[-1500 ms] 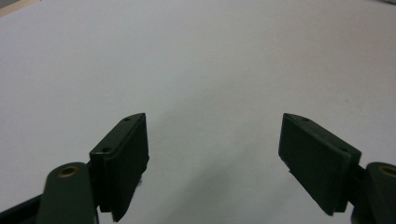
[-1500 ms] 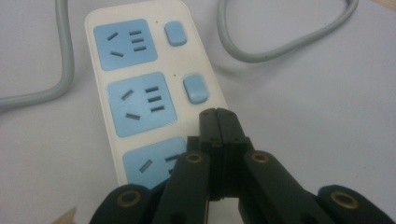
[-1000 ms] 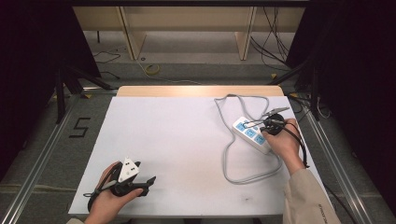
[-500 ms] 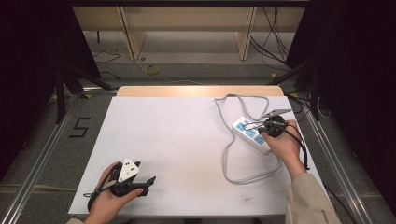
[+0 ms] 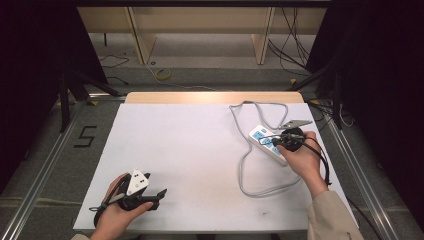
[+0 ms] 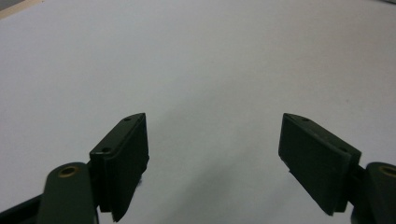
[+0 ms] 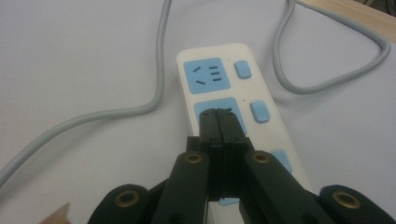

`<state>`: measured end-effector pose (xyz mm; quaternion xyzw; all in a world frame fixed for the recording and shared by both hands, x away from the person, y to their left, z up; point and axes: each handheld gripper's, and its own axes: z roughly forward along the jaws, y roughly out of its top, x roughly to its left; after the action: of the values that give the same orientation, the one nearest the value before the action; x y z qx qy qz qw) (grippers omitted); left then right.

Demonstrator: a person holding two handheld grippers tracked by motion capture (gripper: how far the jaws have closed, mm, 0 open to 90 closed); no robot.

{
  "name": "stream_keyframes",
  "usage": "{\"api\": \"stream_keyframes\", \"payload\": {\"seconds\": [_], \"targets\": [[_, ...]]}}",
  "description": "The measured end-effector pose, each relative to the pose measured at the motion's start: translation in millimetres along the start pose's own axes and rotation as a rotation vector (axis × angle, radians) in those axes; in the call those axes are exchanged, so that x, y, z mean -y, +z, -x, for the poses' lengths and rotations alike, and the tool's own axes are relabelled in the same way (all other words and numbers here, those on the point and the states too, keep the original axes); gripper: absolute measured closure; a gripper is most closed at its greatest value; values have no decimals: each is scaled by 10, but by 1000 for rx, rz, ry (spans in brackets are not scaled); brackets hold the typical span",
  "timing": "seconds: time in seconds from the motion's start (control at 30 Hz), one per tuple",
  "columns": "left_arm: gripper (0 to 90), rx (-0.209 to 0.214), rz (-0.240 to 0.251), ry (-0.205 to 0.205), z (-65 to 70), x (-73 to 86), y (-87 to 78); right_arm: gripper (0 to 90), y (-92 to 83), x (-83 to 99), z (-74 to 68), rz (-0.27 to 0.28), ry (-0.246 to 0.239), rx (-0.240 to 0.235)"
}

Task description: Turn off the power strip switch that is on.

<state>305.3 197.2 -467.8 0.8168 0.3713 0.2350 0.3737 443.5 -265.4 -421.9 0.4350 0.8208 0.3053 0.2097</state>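
Note:
A white power strip (image 5: 264, 140) with pale blue sockets and switches lies at the right of the white table, and its grey cord (image 5: 245, 170) loops around it. My right gripper (image 5: 275, 141) hovers over the strip with both jaws pressed together and nothing between them. In the right gripper view the shut right gripper (image 7: 221, 113) points at the second blue socket of the power strip (image 7: 219, 53); whether the tips touch it I cannot tell. My left gripper (image 5: 159, 193) rests near the table's front left, held by a hand. The left gripper (image 6: 215, 144) stands open over bare table.
The grey cord (image 7: 154, 100) curves on both sides of the strip and runs toward the table's far edge (image 5: 215, 97). A metal frame rail (image 5: 350, 160) borders the table on the right. Wooden shelving legs (image 5: 262, 42) and loose cables lie on the floor beyond.
The right hand and its gripper have shifted slightly over the power strip. The left gripper has stayed where it was.

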Motion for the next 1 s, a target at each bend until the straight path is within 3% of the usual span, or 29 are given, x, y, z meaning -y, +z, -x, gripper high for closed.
{"api": "stream_keyframes", "payload": {"seconds": [1.0], "targets": [[242,-1,1,0,-1,-1,-1,845,-110,69,-288,55,-64,-82]]}}
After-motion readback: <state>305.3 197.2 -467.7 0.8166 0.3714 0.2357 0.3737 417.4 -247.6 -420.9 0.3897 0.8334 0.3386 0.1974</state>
